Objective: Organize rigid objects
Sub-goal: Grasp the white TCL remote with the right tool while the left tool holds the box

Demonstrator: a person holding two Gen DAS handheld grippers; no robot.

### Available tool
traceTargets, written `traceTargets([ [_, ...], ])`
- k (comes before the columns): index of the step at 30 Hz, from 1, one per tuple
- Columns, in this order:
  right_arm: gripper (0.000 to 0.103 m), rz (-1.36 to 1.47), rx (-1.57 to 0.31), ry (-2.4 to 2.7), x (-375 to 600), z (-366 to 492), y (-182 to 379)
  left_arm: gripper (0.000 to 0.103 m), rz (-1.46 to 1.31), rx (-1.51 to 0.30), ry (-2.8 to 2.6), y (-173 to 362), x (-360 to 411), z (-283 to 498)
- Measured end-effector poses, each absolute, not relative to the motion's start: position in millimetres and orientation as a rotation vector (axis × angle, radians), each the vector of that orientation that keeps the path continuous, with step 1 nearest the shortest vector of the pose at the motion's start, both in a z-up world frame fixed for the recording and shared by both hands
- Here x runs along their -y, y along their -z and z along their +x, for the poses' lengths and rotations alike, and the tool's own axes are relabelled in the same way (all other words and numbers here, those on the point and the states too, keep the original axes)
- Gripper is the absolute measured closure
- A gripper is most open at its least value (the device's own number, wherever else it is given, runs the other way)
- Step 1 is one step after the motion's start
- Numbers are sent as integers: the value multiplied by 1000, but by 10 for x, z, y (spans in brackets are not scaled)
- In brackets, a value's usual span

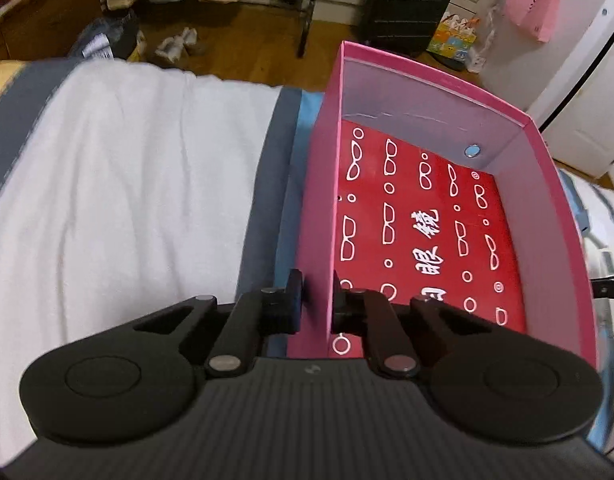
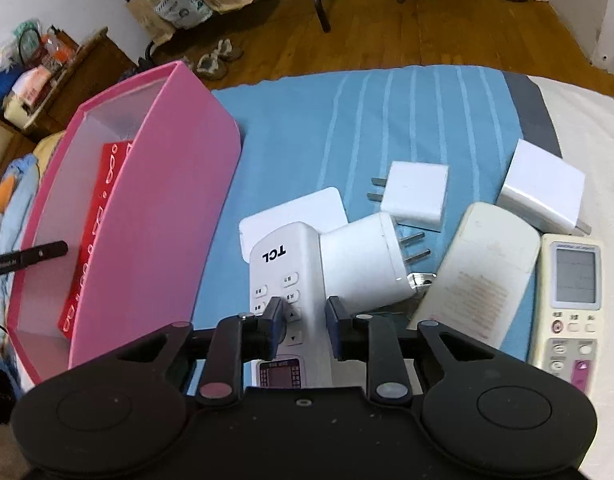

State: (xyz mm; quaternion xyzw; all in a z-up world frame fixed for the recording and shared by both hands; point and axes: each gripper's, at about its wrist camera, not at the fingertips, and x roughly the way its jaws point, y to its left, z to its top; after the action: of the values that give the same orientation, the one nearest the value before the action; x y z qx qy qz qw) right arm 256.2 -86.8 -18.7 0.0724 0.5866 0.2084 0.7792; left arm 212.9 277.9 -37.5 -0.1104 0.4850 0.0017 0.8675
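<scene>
Underneath, striped blue bedspread (image 2: pixel 387 120), wooden floor (image 2: pixel 407 36).

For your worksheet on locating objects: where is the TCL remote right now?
In the right wrist view, the TCL remote lies low and central on the blue cloth, between the right gripper fingers, right of the pink box.

Left hand-held gripper (image 1: pixel 317 304) & right hand-held gripper (image 2: pixel 303 326): matte black, ribbed bodies, round knobs, silver pivot screws, blue-edged pads.

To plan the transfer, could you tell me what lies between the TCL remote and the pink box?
Only bare blue striped cloth separates the TCL remote from the pink box, as the right wrist view shows.
</scene>
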Motion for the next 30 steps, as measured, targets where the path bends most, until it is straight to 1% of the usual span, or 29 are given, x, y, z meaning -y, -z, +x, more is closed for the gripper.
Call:
traceTargets([
  [5, 81, 215, -1265, -475, 869, 2515, 185, 96, -187, -975, -21, 279, -2687, 2094],
  [13, 82, 215, -1247, -487, 831, 2475, 160, 96, -201, -966, -36, 277, -2688, 2060],
  [17, 85, 236, -1237, -508, 825, 2443, 116, 96, -196, -969, -36, 279, -2685, 2062],
  [22, 85, 161, -1253, -528, 653, 2455, 131, 96, -201, -972, -39, 283, -2703, 2067],
  [24, 82, 146, -1267, -543, 574, 2500, 152, 96, -206, -971, -39, 280, -2704, 2066],
  [27, 80, 151, -1302, -578, 478, 2556, 201, 96, -218, -972, -40, 280, -2713, 2070],
  [30, 79, 50, -1314, -553, 329, 2545, 301, 96, -220, -971, -40, 282, -2713, 2069],
])
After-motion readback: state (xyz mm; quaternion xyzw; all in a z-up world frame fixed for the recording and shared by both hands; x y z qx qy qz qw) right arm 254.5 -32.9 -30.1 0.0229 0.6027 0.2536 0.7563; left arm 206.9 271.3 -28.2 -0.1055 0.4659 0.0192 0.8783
